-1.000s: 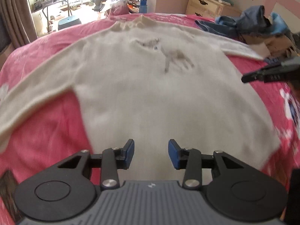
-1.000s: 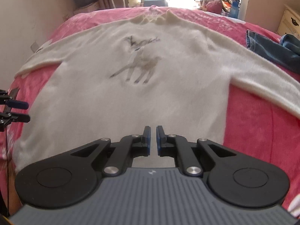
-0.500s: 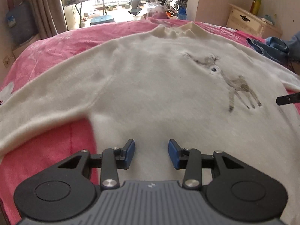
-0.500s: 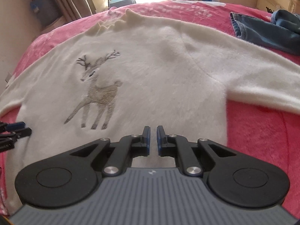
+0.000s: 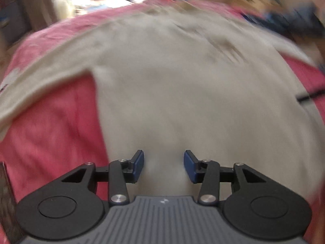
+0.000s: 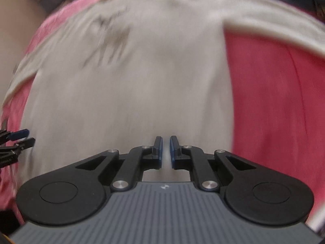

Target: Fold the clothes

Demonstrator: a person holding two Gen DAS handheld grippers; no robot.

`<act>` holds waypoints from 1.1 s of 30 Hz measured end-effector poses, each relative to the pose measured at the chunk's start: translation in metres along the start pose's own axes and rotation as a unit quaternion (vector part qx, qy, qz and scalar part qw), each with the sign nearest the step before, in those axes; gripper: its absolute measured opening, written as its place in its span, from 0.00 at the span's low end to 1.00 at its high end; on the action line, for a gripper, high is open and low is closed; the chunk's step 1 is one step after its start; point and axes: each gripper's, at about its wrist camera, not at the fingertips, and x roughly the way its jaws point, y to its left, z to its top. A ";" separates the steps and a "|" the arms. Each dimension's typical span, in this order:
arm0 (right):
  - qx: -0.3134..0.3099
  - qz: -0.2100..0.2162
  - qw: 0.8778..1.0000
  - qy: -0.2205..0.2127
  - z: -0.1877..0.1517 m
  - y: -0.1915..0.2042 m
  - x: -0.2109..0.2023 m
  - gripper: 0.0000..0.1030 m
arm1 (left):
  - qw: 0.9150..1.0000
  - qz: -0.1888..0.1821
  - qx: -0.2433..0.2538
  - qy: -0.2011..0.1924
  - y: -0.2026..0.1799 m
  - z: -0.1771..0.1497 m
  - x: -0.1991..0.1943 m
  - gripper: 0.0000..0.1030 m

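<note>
One cream sweater (image 5: 182, 93), flat on pink bedspread (image 5: 50, 134); sleeves outspread

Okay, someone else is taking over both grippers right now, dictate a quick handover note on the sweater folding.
Left gripper: jaws open, empty, over the lower body of the cream sweater.
Right gripper: jaws nearly closed with a thin gap, nothing seen between them, near the sweater's lower edge.
The sweater lies flat, front up, on the pink bedspread, both sleeves spread out to the sides. Both views are motion-blurred.
Done: sweater laid out.
Left: every fold; no sleeve or hem is turned in yet.
</note>
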 end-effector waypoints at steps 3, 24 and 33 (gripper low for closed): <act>0.001 0.006 0.998 0.068 -0.038 0.004 -0.010 0.07 | 0.995 -0.033 0.076 0.057 -0.027 -0.030 -0.016 0.45; 0.003 -0.009 1.000 0.004 -0.042 0.080 -0.033 0.59 | 0.994 0.008 -0.102 -0.034 -0.078 0.050 -0.040 0.92; -0.001 -0.025 0.999 0.028 -0.054 0.089 -0.031 0.62 | 0.986 0.028 -0.163 0.025 -0.072 0.037 -0.029 0.92</act>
